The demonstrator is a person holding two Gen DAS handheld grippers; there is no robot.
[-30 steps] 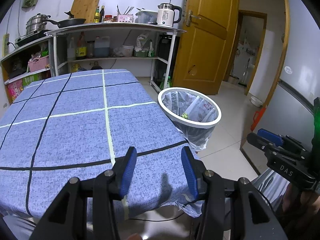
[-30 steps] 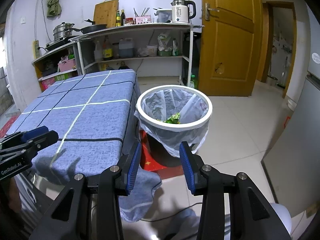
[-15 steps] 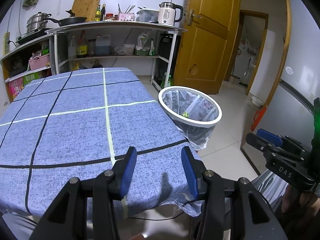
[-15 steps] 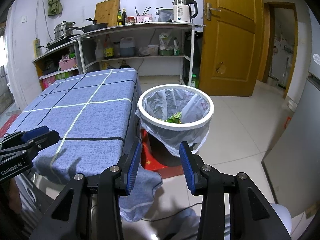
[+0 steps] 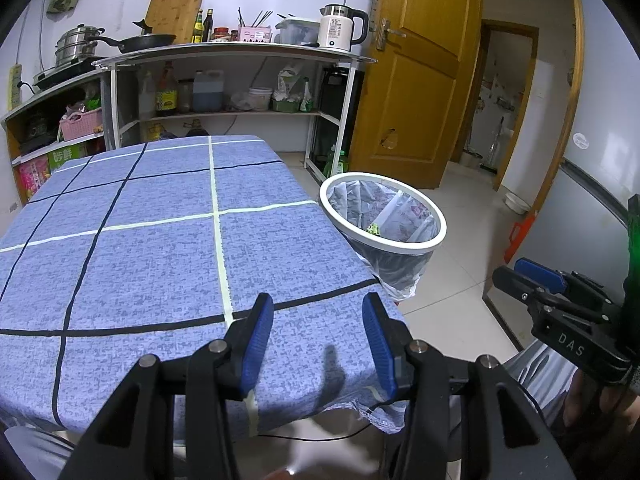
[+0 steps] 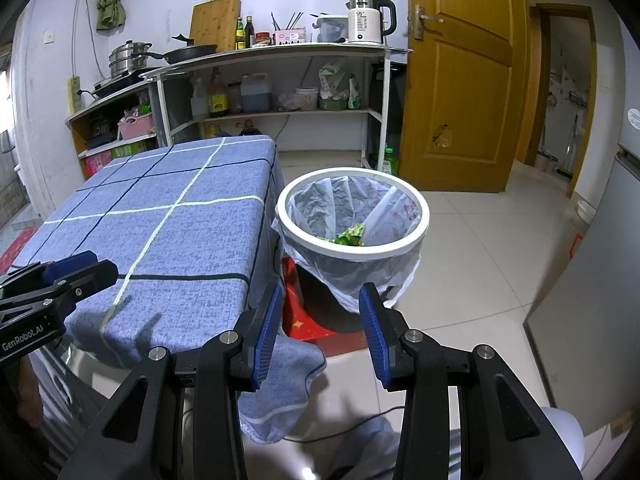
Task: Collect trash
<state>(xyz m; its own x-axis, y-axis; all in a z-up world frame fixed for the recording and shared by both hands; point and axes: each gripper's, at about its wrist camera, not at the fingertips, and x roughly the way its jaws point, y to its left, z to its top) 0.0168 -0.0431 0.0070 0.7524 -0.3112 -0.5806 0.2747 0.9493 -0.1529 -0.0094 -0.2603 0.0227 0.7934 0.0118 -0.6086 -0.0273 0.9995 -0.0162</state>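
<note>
- Landmark: the round white-rimmed waste bin lined with a translucent plastic bag (image 6: pixel 352 216) stands on the tiled floor, just beside the near right corner of the table covered with a blue speckled cloth crossed by black and pale lines (image 5: pixel 160 248).
- Task item: the green scraps of trash (image 6: pixel 349 237) lie at the bottom of the bin liner. No other trash is visible on the cloth.
- Left gripper (image 5: pixel 318 342): blue-padded jaws stand apart with nothing between them. It hangs over the table edge nearest the person, left of the bin, angled down at the cloth.
- Right gripper (image 6: pixel 320 336): jaws apart, empty. It hangs on the near side of the bin, aimed at the bin's base.
- Judgement: both grippers are empty and parked near the bin, so collection appears complete.
- The bin's position at the table corner likely keeps each drop short.
</note>
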